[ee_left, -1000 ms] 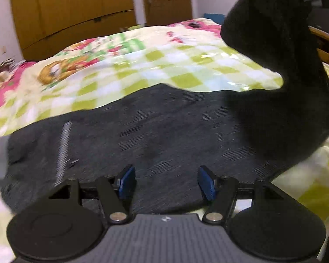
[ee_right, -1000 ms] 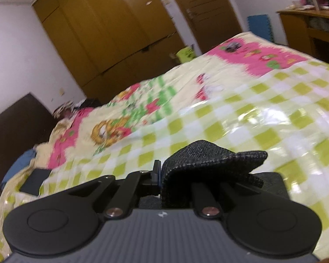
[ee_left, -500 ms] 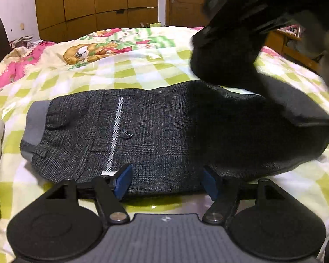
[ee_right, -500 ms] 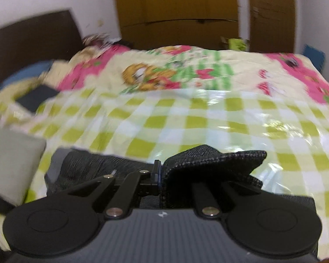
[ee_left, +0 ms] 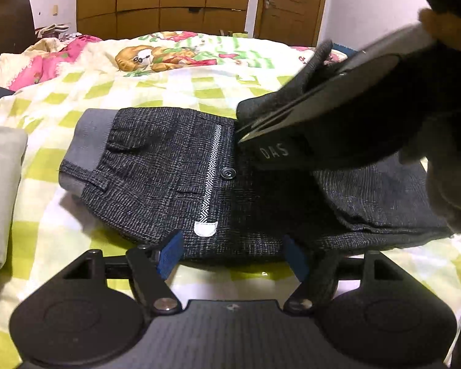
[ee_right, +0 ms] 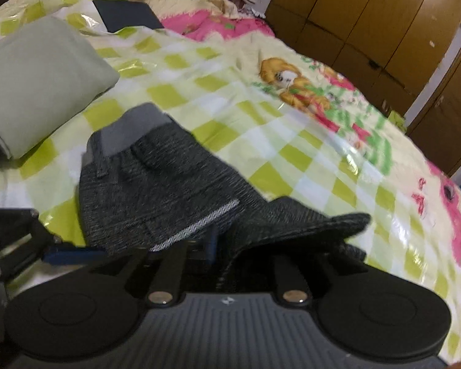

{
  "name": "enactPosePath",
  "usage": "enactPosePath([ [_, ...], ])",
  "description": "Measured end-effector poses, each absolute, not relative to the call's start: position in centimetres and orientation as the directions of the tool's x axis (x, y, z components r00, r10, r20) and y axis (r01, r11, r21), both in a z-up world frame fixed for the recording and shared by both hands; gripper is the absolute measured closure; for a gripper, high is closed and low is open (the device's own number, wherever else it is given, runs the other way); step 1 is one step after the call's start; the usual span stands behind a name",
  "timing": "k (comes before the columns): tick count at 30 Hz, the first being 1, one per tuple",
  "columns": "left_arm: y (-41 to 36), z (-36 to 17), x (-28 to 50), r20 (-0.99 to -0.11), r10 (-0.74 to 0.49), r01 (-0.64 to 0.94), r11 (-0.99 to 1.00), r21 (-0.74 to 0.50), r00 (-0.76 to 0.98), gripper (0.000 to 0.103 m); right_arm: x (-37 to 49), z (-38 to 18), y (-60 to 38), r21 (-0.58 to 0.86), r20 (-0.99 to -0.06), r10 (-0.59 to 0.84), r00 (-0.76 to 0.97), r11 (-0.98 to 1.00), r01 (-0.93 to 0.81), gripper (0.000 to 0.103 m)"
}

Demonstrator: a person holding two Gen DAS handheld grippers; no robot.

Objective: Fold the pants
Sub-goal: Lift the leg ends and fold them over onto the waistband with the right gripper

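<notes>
Dark grey checked pants (ee_left: pixel 156 181) lie flat on the bed, grey waistband to the left, with a white patterned stripe and a button. My left gripper (ee_left: pixel 232 253) is open and empty at the pants' near edge, its blue pads either side of the cloth. My right gripper (ee_right: pixel 227 246) is shut on the leg end of the pants (ee_right: pixel 298 218) and holds it folded over the upper part (ee_right: pixel 156 190), just above the cloth. In the left wrist view the right gripper (ee_left: pixel 338 113) hangs over the pants near the button.
The bed has a green-checked cartoon cover (ee_left: pixel 175 89). A folded pale green cloth (ee_right: pixel 37 80) lies left of the waistband, also showing in the left wrist view (ee_left: pixel 0 190). A dark flat object (ee_right: pixel 126 15) and rumpled bedding lie beyond. Wooden wardrobes (ee_left: pixel 163 0) stand behind.
My right gripper has carried the leg end down and leftwards over the pants, from high above to just over the seat. My left gripper has drawn back a little and stays open.
</notes>
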State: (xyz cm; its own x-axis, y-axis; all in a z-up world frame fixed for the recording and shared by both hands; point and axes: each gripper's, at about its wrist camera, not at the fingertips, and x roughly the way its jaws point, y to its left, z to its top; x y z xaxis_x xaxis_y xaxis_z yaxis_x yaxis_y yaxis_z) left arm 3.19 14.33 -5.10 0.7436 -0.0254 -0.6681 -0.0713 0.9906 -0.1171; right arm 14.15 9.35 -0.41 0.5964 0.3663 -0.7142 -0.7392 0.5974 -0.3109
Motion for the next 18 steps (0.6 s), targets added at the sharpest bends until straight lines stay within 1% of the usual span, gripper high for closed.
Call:
enactPosePath([
  [2, 14.2, -5.1, 3.1, -0.667, -0.023, -0.067, 0.992, -0.110, 0.745, 0.019, 14.7, -0.1, 8.7, -0.262, -0.712, 0.375, 0.594, 0.643, -0.720, 0.065],
  [7, 14.3, -5.2, 3.0, -0.664, -0.027, -0.059, 0.993, -0.107, 0.747, 0.019, 16.7, 1.1, 7.1, -0.081, -0.702, 0.416, 0.578, 0.759, -0.645, 0.063],
  [11, 14.6, -5.2, 2.9, -0.662, -0.039, -0.060, 0.990, -0.127, 0.748, 0.019, 18.0, 2.0, 6.1, 0.075, -0.682, 0.473, 0.558, 0.804, -0.590, 0.060],
  [13, 14.8, -5.2, 2.9, -0.661, -0.043, -0.059, 0.990, -0.131, 0.749, 0.019, 18.3, 2.3, 5.8, 0.119, -0.666, 0.487, 0.565, 0.817, -0.564, 0.061],
  [15, 14.9, -5.3, 2.9, -0.661, -0.044, -0.056, 0.990, -0.130, 0.749, 0.019, 18.7, 2.3, 6.2, 0.120, -0.672, 0.474, 0.568, 0.827, -0.549, 0.077],
  [16, 14.9, -5.3, 2.9, -0.661, -0.044, -0.055, 0.990, -0.128, 0.749, 0.019, 18.8, 2.2, 6.5, 0.126, -0.677, 0.474, 0.563, 0.829, -0.545, 0.097],
  [18, 14.9, -5.4, 2.8, -0.660, -0.043, -0.052, 0.991, -0.124, 0.750, 0.019, 18.4, 2.3, 7.6, 0.118, -0.680, 0.485, 0.550, 0.813, -0.571, 0.097],
])
